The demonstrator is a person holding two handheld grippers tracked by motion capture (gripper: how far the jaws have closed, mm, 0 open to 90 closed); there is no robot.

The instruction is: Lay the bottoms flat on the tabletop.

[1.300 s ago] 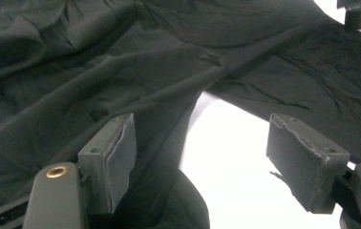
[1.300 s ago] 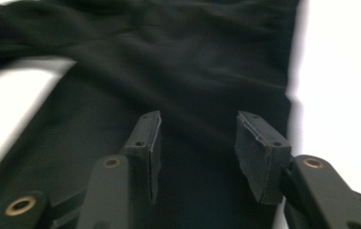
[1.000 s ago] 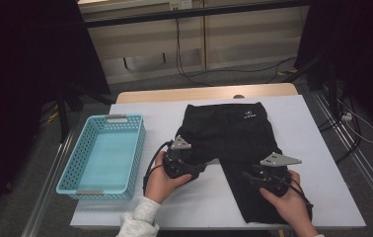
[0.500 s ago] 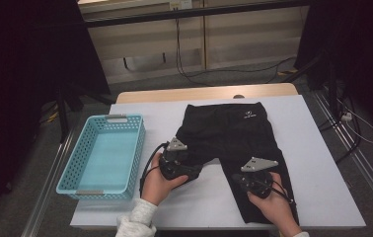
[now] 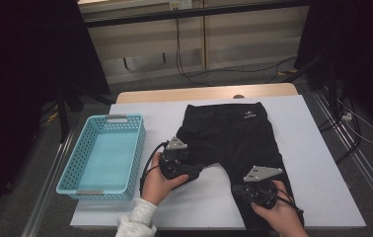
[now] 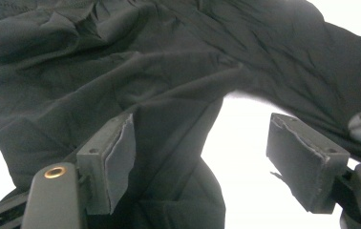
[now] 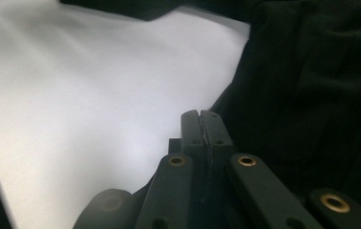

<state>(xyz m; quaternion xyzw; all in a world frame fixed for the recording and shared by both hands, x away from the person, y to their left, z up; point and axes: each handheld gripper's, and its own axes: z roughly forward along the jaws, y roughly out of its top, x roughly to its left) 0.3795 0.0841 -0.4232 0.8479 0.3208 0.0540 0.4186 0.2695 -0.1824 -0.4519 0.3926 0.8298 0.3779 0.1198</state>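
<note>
Black trousers (image 5: 234,136) with a small white logo lie flat on the white table (image 5: 313,163), waistband at the far side. My left gripper (image 5: 196,171) stands open at the end of the left leg; in the left gripper view its jaws (image 6: 202,126) straddle the creased black cloth (image 6: 121,71), with the left pad (image 6: 121,152) over the cloth. My right gripper (image 5: 240,190) sits at the inner edge of the right leg, near the table's front. In the right gripper view its jaws (image 7: 201,117) are shut pad to pad beside the cloth's edge (image 7: 312,95).
A light blue plastic basket (image 5: 78,170) stands at the table's left side, its inside bare. White table surface lies open between the two legs and to the right of the trousers. Cables run on the floor beyond the table.
My right gripper has moved left and toward the table's near edge along the right leg. The left gripper has shifted only slightly.
</note>
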